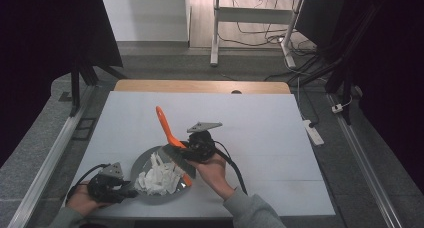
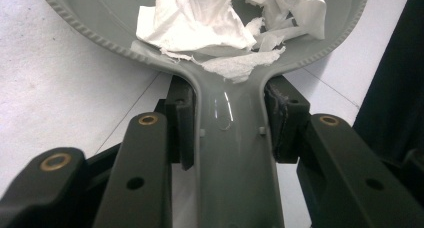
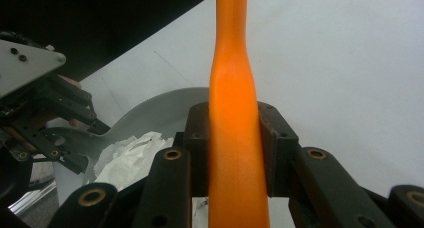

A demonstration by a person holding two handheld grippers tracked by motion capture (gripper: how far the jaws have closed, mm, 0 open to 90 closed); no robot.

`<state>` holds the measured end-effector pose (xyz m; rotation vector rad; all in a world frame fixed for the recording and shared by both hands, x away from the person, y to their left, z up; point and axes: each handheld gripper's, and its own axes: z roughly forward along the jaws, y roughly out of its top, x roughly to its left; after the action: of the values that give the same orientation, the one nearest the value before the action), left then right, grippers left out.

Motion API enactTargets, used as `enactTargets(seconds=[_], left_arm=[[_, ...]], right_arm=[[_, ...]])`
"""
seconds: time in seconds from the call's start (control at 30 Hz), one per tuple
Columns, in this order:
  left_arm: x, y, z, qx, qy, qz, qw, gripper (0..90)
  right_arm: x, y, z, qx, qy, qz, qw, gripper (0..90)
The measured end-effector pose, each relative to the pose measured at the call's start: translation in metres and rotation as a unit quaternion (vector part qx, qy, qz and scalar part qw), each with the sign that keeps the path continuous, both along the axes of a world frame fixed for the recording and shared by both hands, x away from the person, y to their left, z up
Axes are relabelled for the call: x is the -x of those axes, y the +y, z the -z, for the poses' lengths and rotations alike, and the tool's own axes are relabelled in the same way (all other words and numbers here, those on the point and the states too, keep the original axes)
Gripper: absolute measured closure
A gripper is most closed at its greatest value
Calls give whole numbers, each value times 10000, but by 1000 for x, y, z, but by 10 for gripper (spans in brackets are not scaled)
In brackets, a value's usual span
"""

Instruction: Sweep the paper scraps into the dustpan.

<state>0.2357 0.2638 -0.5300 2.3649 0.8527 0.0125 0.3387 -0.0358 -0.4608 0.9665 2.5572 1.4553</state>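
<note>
Scene: a person at a white table point(image 1: 260, 138) sweeps torn paper point(image 1: 159, 177) into a grey dustpan point(image 1: 145, 160) with an orange brush point(image 1: 170, 138).
Left gripper point(image 1: 131, 193): jaws clamped on the dustpan's handle, one pad on each side of it — the pan lies flat near the table's front-left corner, the paper heaped inside.
Right gripper point(image 1: 186, 149): jaws clamped on the brush's handle, which juts up and away; the bristles hang over the pan's right rim.
Step in hand: by the look of it, the last of the sweep — the paper sits in the pan and none shows on the table.
Next move: likely lifting the brush clear of the rim without flicking paper out, then raising the pan level.
Edges: the pan is close to the front edge; a tilt toward the person could spill it.
Open room: the far and right parts of the table lie bare — space to set the brush down.
</note>
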Motion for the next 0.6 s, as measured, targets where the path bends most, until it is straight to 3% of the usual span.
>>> enactTargets(seconds=[0.23,0.47,0.6], left_arm=[[1,0,1,5,-140,-134,9998,618],[0,4,0,233,-242,-352,9988,619],[-2,5,0,232,-278,-496,9981,619]], right_arm=[[-7,-21,-5,-96,-78,222,9997,707],[-13,-47,-6,-105,-95,490,9987,707],[-14,-61,-7,-138,-122,589,9981,708]])
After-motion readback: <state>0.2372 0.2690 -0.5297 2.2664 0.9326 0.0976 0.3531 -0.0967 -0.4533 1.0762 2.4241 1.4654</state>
